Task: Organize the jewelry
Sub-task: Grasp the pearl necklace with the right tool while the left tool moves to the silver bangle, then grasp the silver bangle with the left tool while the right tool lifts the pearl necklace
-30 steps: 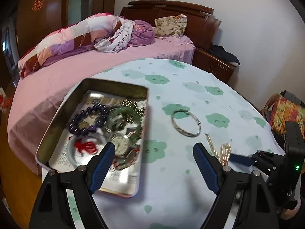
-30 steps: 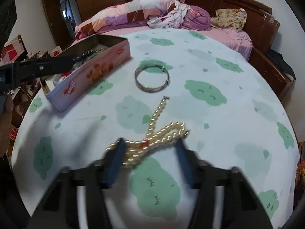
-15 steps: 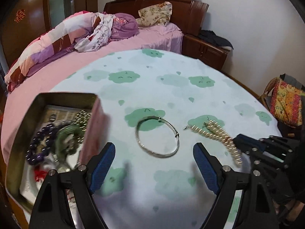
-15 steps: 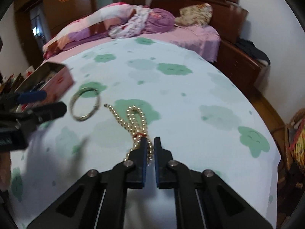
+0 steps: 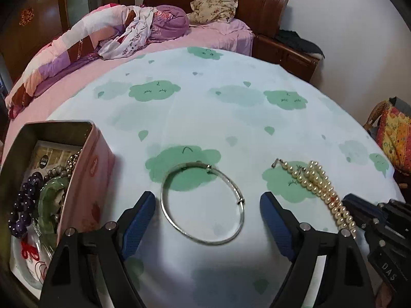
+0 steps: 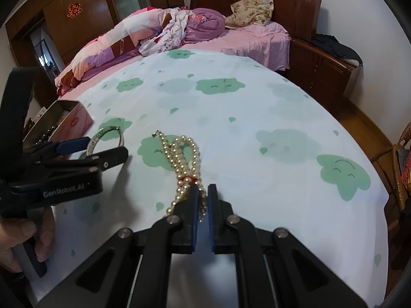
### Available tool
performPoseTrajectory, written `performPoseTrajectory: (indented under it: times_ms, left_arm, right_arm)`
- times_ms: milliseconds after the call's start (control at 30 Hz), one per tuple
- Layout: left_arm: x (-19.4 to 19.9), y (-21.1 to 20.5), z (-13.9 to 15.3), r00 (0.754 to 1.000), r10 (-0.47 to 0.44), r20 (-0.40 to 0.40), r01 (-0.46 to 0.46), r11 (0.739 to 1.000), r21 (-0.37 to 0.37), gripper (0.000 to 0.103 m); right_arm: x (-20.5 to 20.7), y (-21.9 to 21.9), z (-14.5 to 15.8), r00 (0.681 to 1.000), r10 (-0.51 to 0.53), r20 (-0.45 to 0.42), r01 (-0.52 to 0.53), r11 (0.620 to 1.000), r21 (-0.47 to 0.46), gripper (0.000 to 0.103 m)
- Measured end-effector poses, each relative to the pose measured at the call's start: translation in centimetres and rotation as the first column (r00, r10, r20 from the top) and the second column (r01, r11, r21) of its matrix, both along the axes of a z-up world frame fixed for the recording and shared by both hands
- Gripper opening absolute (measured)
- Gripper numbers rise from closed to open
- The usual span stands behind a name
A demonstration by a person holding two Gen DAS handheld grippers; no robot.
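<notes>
On the far left sits a long pink metal tin (image 5: 87, 179) with its top off. Inside it lie a bracelet of dark purple round beads (image 5: 24, 200), a smooth green stone bangle (image 5: 48, 200), some brown beads and a bit of red string (image 5: 27, 250). The tin stands on a round table with a pale cloth printed with green clouds (image 5: 205, 107).

Next comes the left gripper (image 5: 206, 220), black with blue pads. Its two fingers (image 5: 138, 220) are spread far apart and hold nothing. Between them, flat on the cloth, lies a thin round silver bangle (image 5: 203, 202). The bangle touches neither finger in the left wrist view. It lies just beside the tin, apart from it. From the right wrist view, the left gripper (image 6: 102, 148) is low over the table, and the silver bangle (image 6: 108, 138) shows just past its tips.

Further right lies a cream pearl necklace bunched in loops (image 5: 316, 187), with its small clasp end pointing toward the bangle. The two do not touch.

On the right is the right gripper (image 6: 201, 192). Its blue pads are pulled close together and pinch the near end of the pearl necklace (image 6: 179, 154). The rest of the pearls lie on the cloth, over a green cloud. A small red tie (image 6: 187, 179) wraps the strands just ahead of the tips.

Behind the table is a bed with pink sheets (image 6: 257, 38).
</notes>
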State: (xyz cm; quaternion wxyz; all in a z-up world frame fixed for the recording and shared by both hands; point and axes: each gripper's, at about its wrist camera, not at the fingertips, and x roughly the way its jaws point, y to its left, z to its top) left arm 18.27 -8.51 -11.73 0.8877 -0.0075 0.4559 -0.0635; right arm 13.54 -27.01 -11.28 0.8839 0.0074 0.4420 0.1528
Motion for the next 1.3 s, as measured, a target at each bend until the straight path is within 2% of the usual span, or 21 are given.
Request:
performPoseTrajectory:
  times_ms: [33,333,400,433,467,500,533,667,767,800,833,867,900,1067,1133,1300]
  left_arm:
    - [0.0,0.0,0.0,1.0,0.003,0.008,-0.003,1.0,0.014,0.066]
    - [-1.2,0.4,0.0,0.999,-0.033,0.016,0.033,0.999,-0.003,0.066]
    - [-1.6,0.7,0.2,0.999,-0.029,0.018,0.029,0.999,-0.013,0.066]
    - [-1.8,0.9,0.4,0.999,-0.025,0.021,0.025,1.0,-0.017,0.066]
    - [-2.1,1.0,0.6,0.999,-0.024,0.03,0.025,1.0,-0.018,0.066]
    - [-2.3,1.0,0.9,0.999,-0.024,0.038,0.025,1.0,-0.014,0.066]
    - [-2.5,1.1,1.1,0.999,-0.022,0.048,0.023,1.0,-0.012,0.066]
    - [-3.1,1.5,2.0,0.997,-0.016,0.073,0.017,1.0,-0.012,0.066]
    - [-3.3,1.6,2.3,0.996,-0.012,0.084,0.013,1.0,-0.013,0.066]
    - [-3.4,1.6,2.3,0.996,-0.012,0.087,0.013,1.0,-0.011,0.066]
    - [-3.5,1.6,2.3,0.996,-0.013,0.088,0.014,1.0,-0.011,0.066]
    - [-3.6,1.7,2.3,0.996,-0.014,0.088,0.015,1.0,-0.012,0.066]
    - [-3.6,1.7,2.4,0.996,-0.015,0.088,0.016,1.0,-0.015,0.066]
    - [-4.1,2.0,3.3,0.994,-0.014,0.107,0.017,0.999,-0.028,0.066]
    - [-4.5,2.2,3.9,0.993,-0.012,0.117,0.017,0.999,-0.038,0.066]
    - [-5.6,2.8,5.2,0.99,-0.006,0.14,0.013,0.998,-0.055,0.066]
  right_arm:
    - [0.1,0.0,0.0,1.0,0.0,0.0,0.0,1.0,0.002,0.009]
    - [0.2,0.1,-0.1,1.0,0.019,-0.008,-0.018,1.0,0.024,0.016]
    - [0.2,0.0,0.0,0.999,0.032,-0.01,-0.031,0.999,0.04,0.024]
    - [0.2,0.1,0.1,0.999,0.031,-0.008,-0.031,0.999,0.037,0.037]
    - [0.1,0.2,0.3,1.0,0.026,0.001,-0.026,0.999,0.026,0.056]
    - [0.0,0.3,0.4,1.0,0.026,0.01,-0.026,0.999,0.022,0.063]
    - [-0.1,0.5,0.7,0.999,0.03,0.022,-0.031,0.999,0.029,0.065]
    - [0.3,1.8,0.8,0.998,0.056,0.023,-0.056,0.998,0.005,0.065]
    - [0.9,2.8,0.4,0.997,0.076,0.011,-0.075,0.997,-0.02,0.061]
    - [1.0,3.0,0.3,0.997,0.08,0.008,-0.08,0.997,-0.024,0.056]
    - [1.2,3.2,0.1,0.996,0.086,-0.002,-0.086,0.996,-0.033,0.045]
    - [1.2,3.4,0.0,0.997,0.081,0.005,-0.08,0.995,-0.059,0.023]
    - [1.2,3.5,0.0,0.995,0.096,0.001,-0.096,0.994,-0.055,0.016]
    - [0.2,3.4,0.6,0.994,0.108,0.03,-0.106,0.993,-0.058,0.015]
    - [-0.2,3.3,1.5,0.993,0.104,0.052,-0.102,0.994,-0.047,0.009]
    - [-0.9,3.7,3.6,0.989,0.117,0.091,-0.113,0.993,-0.043,0.009]
